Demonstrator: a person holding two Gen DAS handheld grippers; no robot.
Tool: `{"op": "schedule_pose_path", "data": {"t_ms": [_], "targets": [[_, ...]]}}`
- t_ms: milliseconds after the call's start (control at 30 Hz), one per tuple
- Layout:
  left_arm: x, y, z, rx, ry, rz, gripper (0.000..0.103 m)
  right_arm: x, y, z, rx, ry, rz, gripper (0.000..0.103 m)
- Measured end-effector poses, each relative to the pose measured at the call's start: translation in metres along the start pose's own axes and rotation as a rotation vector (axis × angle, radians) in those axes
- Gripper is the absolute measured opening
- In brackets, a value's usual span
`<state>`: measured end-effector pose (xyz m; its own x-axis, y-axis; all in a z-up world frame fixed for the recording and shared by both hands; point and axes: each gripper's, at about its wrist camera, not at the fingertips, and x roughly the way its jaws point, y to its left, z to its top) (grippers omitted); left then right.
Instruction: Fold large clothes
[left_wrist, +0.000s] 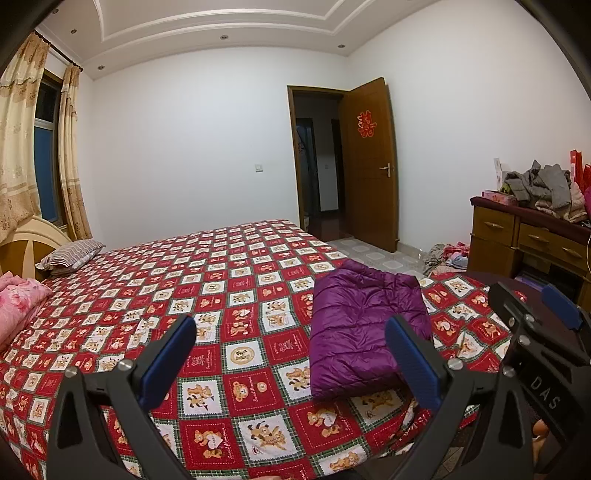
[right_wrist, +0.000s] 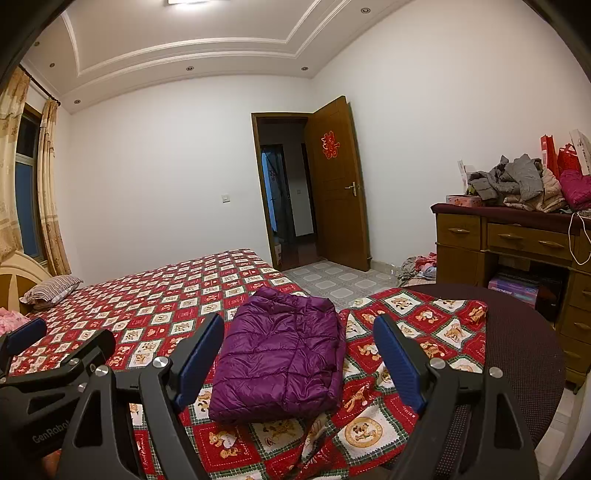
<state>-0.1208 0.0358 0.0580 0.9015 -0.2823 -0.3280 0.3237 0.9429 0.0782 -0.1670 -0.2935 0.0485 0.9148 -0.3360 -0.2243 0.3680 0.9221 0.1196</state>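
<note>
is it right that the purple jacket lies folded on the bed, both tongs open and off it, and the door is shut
Not quite: the door stands open, as the right wrist view shows, with the dark hallway visible past it. The rest holds: the purple jacket lies folded on the bed, and the left tongs and right tongs are open and off it.

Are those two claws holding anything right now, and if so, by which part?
Nothing is held. The left gripper and right gripper are both open in the air, short of the folded purple jacket on the bed.
</note>
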Motion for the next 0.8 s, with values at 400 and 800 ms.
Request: {"op": "schedule_pose_path", "data": {"t_ms": [400, 800], "targets": [[0.0, -0.0005, 0.0003, -0.001, -0.001, 0.001, 0.103, 0.0003, -0.0002, 0.0, 0.0, 0.0, 0.001, 0.083], [-0.0017, 0.0012, 0.0003, 0.004, -0.016, 0.017, 0.103, 0.0015, 0.0002, -0.0013, -0.004, 0.001, 0.002, 0.083]]}}
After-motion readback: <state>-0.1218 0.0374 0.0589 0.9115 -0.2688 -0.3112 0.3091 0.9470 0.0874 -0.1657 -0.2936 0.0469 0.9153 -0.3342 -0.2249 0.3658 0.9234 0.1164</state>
